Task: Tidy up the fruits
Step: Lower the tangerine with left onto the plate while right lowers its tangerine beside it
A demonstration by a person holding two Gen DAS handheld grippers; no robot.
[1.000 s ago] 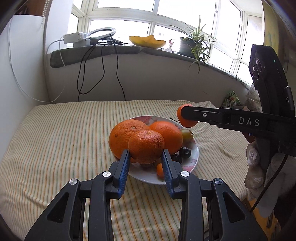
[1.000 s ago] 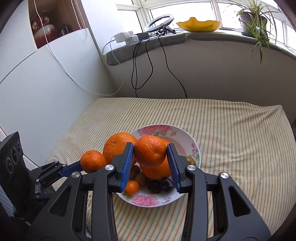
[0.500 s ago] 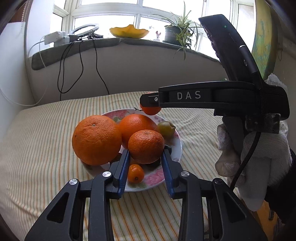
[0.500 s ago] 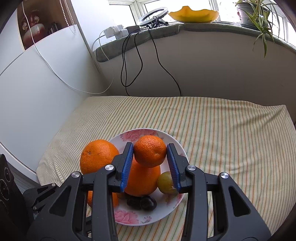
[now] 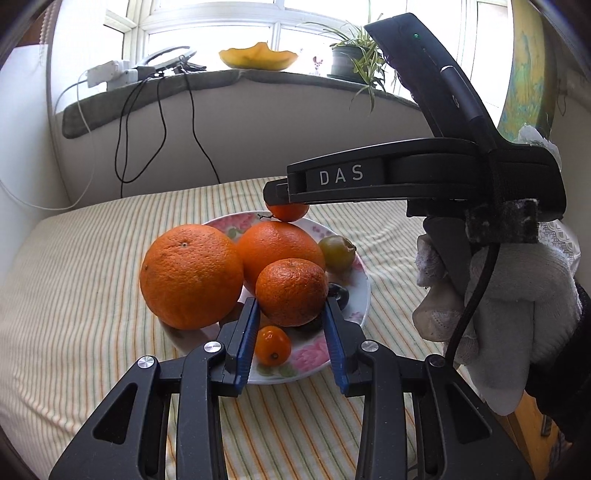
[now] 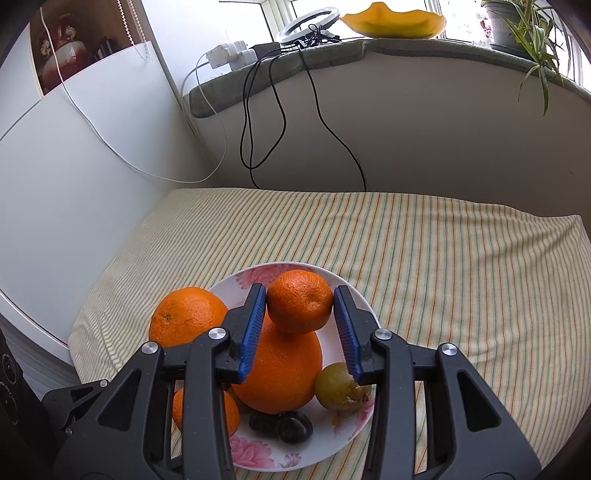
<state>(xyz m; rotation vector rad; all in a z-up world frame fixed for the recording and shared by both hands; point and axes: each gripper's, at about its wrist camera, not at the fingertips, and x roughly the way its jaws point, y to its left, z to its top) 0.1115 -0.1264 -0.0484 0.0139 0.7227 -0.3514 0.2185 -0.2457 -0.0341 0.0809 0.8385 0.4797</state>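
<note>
- Lowering both hands to the plate (image 5: pixel 360 295) now: each has come down closer than a moment ago.
- The left gripper (image 5: pixel 291 325) pinches one tangerine (image 5: pixel 291 291); the right gripper (image 6: pixel 300 317) pinches another tangerine (image 6: pixel 300 301) above the big orange (image 6: pixel 280 369).
- Letting go comes next, I think.

Counted on one floral plate (image 5: pixel 356 295):

- Two big oranges (image 5: pixel 191 275) (image 5: pixel 279 251).
- Two mandarins: left mandarin (image 5: pixel 291 291) clamped in the left tool (image 5: pixel 291 302), right mandarin (image 6: pixel 300 301) clamped in the right tool (image 6: pixel 300 290).
- One tiny kumquat (image 5: pixel 272 345).
- One greenish-brown fruit (image 6: pixel 338 386).
- Two dark, glossy fruits (image 6: pixel 262 421) (image 6: pixel 294 427).

Eight pieces of fruit in all.

Elsewhere:

- Two tools.
- One white-gloved hand (image 5: pixel 517 321).
- One yellow bowl (image 6: pixel 393 24).
- One potted plant (image 5: pixel 356 59).
- One ring light (image 6: pixel 308 26) on the sill.
</note>
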